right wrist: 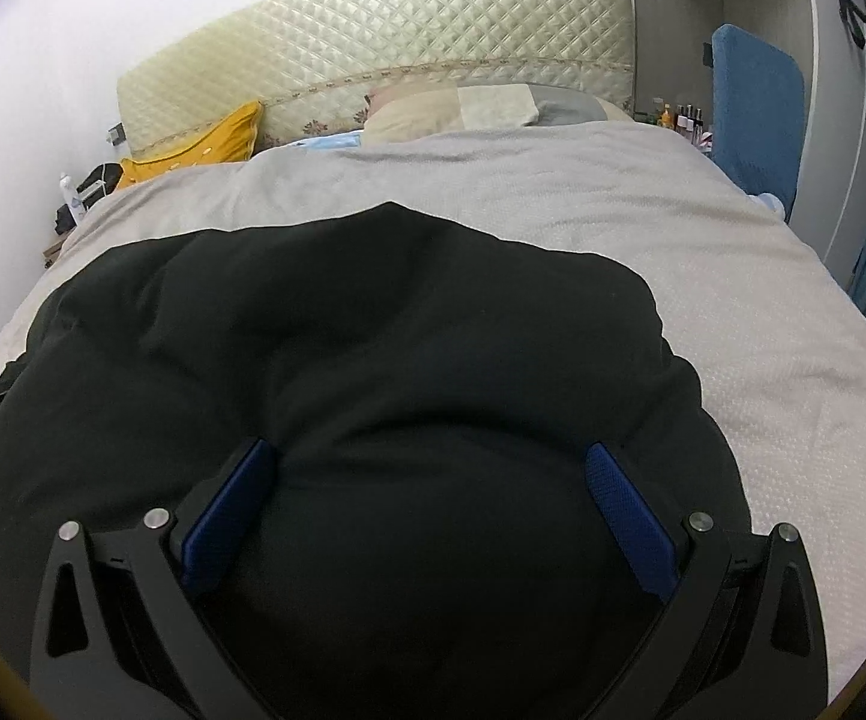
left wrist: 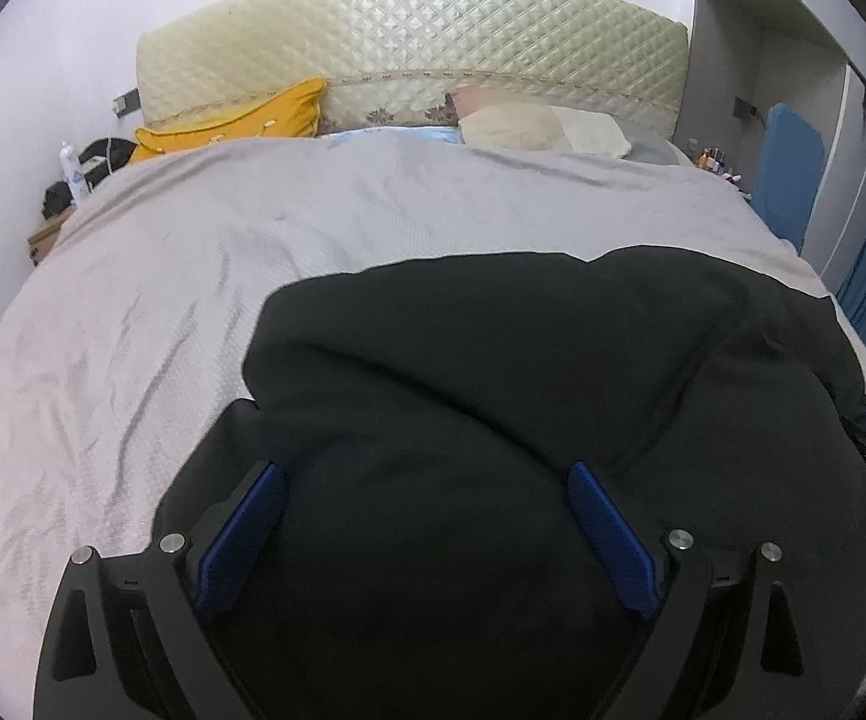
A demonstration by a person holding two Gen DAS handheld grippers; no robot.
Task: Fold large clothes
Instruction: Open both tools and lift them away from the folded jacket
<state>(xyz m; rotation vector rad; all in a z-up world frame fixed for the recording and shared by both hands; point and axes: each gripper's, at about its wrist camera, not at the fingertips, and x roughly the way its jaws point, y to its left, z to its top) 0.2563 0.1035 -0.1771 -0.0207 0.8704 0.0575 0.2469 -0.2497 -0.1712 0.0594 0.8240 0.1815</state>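
Landmark: the quilted headboard (left wrist: 414, 42) is serving as reference for every position below.
Garment: a large black garment (left wrist: 493, 372) is lying in a soft, bunched mound on the grey bedspread (left wrist: 192, 252), at the end of the bed well apart from the headboard.
Left gripper: the left gripper (left wrist: 426, 474) is standing wide open, its blue pads (left wrist: 240, 540) spread to either side of a bulge of cloth; it is gripping nothing.
Right gripper: the right gripper (right wrist: 433, 456) is likewise spread wide over the dark fabric, clamping nothing.
Pose, left: the tool is pointing toward the headboard and tilting down onto the garment's near edge, at the side of the yellow cushion (left wrist: 234, 126).
Pose, right: the tool is aiming the same way, low over the cloth, at the side of the blue panel (right wrist: 757, 114).
Contact: whether the fingertips are pressing into the cloth or hovering just above it cannot be told.
Risk 1: closing here is likely catching several layers at once, because the fabric is lying heaped; the fold would then be coming out lumpy.
Risk 2: the black surface is hiding seams and hems, so either gripper may be taking a mid-panel bulge instead of an edge.
Risk 3: uneven pulls by the two tools would be skewing the fold line and dragging the bedspread along.
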